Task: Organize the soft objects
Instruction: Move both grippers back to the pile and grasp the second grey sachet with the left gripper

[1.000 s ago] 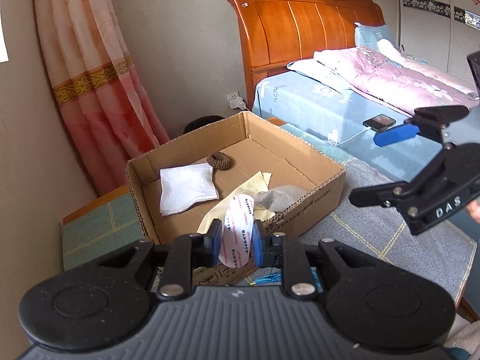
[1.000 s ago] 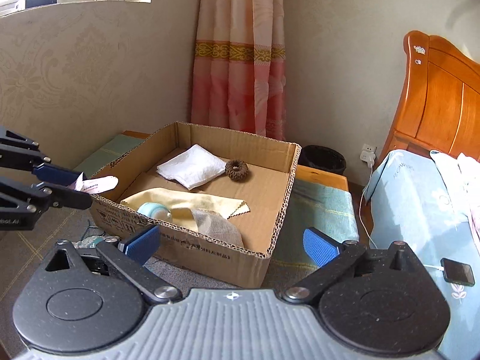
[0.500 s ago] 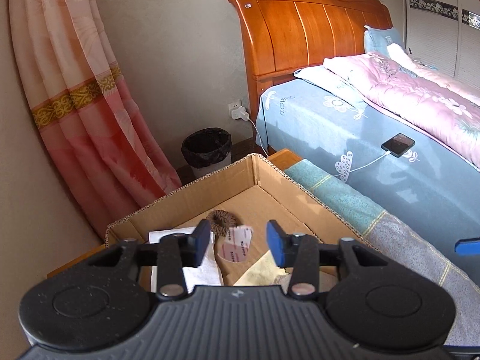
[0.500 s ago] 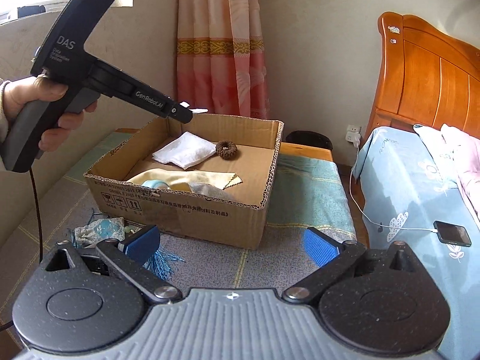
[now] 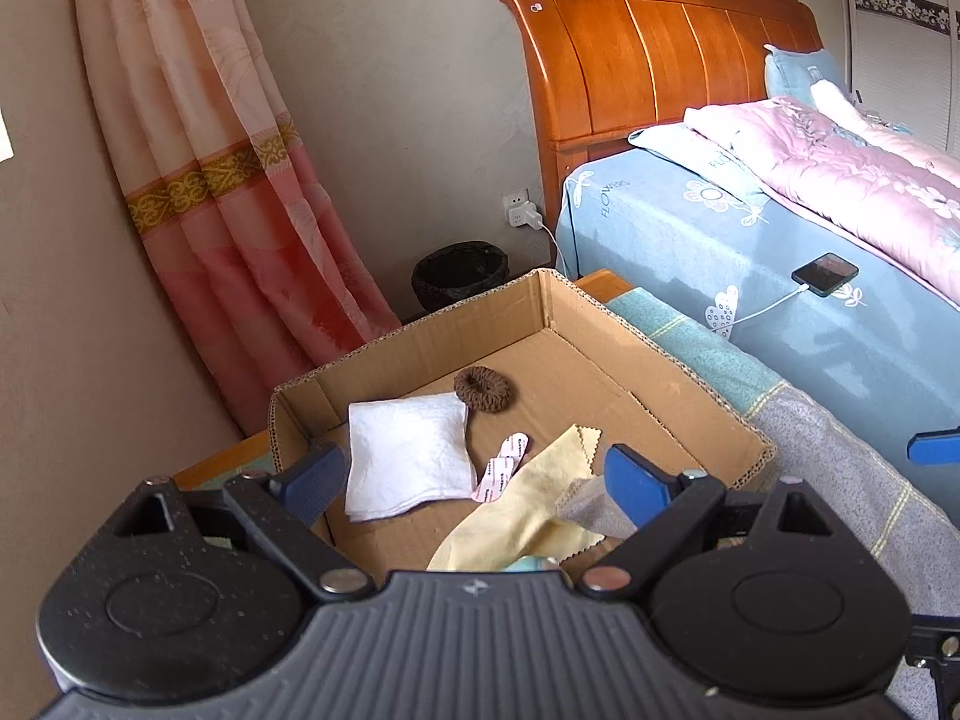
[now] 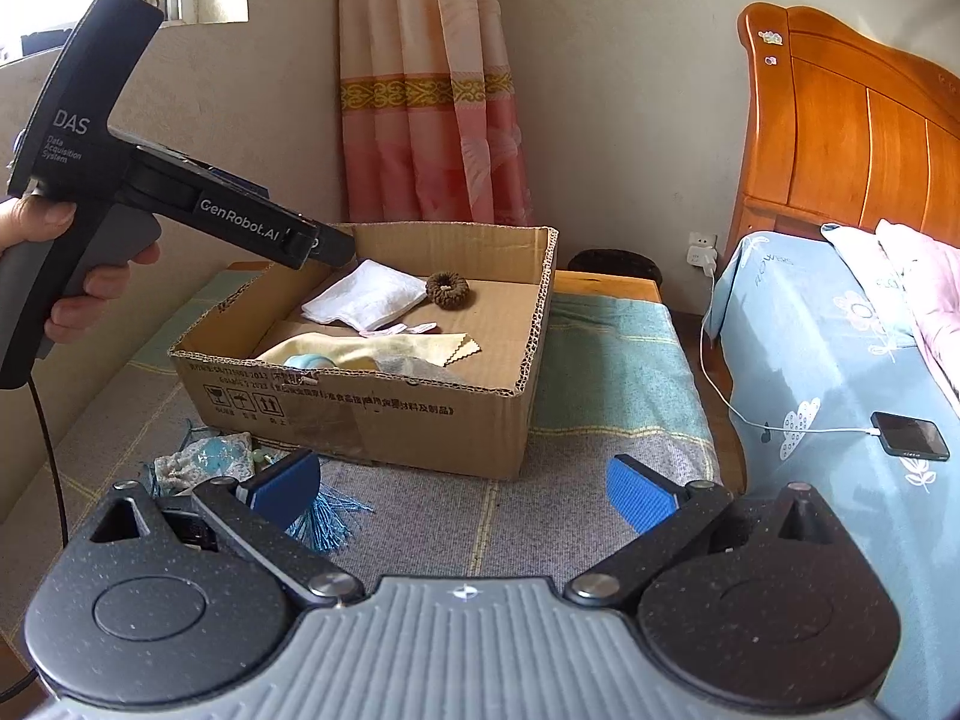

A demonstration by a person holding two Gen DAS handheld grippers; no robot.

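Over the box (image 5: pixel 660 360) the left gripper (image 5: pixel 480 480) hangs, jaws just spread wide with nothing between them. In the box the pink strip (image 5: pixel 504 468) lies between the white cloth (image 5: pixel 408 456) and yellow cloth (image 5: pixel 528 504). The right gripper (image 6: pixel 462 492), in front of the box, gapes empty.

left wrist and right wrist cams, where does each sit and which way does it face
Left wrist: sits on the left gripper, jaws open and just opened with nothing between, angled down into the box, bed behind.
Right wrist: sits on the right gripper, open and empty, facing the box from its printed side; a hand holding the left gripper shows at left.
Both share: box, towel, scrunchie, curtain, phone.
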